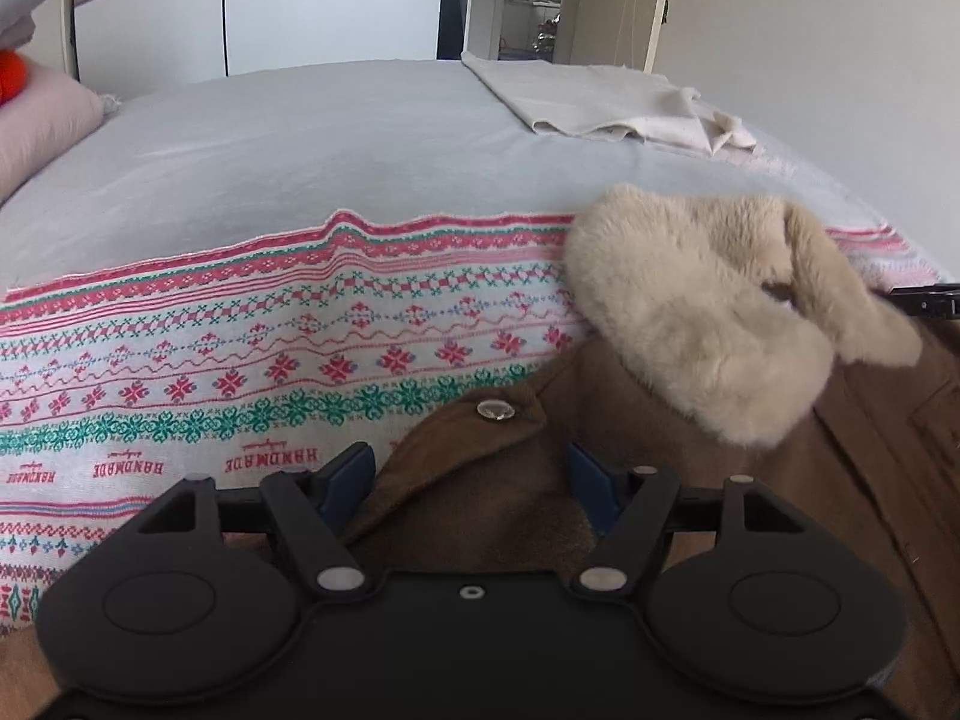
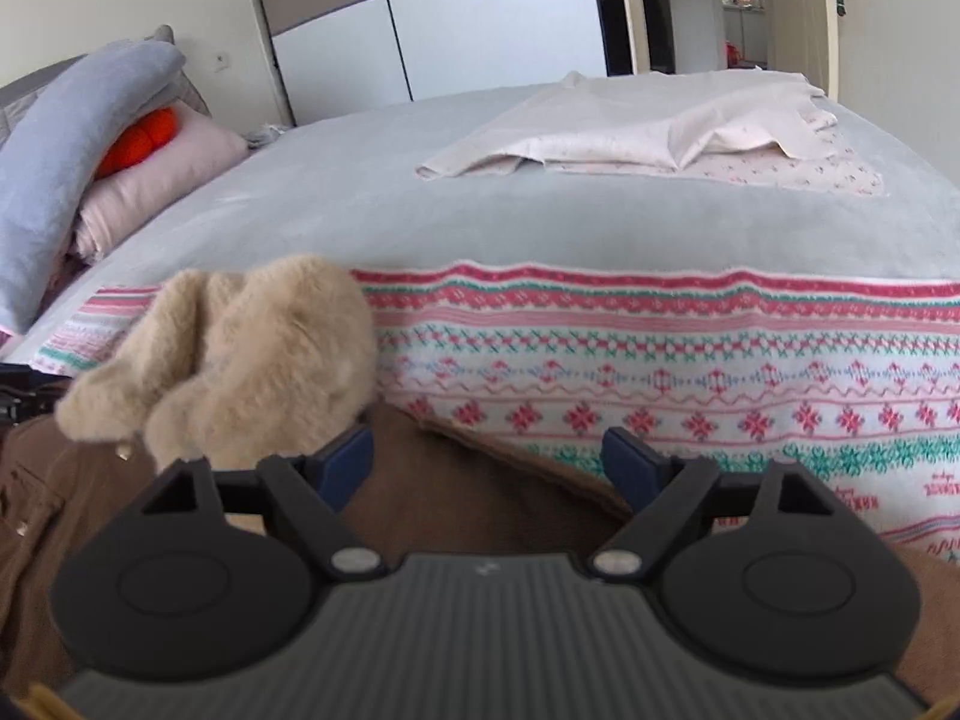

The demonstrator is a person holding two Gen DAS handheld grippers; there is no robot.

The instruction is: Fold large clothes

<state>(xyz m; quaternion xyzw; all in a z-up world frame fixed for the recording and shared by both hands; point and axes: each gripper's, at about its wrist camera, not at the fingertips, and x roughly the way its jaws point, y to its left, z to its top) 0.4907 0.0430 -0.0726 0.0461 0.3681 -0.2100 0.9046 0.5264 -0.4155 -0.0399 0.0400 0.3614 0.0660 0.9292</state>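
A brown coat (image 1: 780,480) with a beige fur collar (image 1: 708,312) lies at the near edge of the bed, on a patterned blanket (image 1: 240,348). A silver snap button (image 1: 495,410) sits on its shoulder flap. My left gripper (image 1: 471,477) is open, its blue pads standing either side of that shoulder fabric without pressing it. In the right wrist view the fur collar (image 2: 252,360) is at the left and the coat (image 2: 78,510) spreads below it. My right gripper (image 2: 487,462) is open over the coat's other shoulder edge, with brown cloth between its fingers.
The grey bed sheet (image 1: 330,150) stretches beyond the blanket. A folded cream cloth (image 2: 630,126) lies at the far right of the bed. Pillows (image 2: 72,150) and an orange item (image 2: 144,138) are stacked far left. A wardrobe (image 2: 480,30) stands behind.
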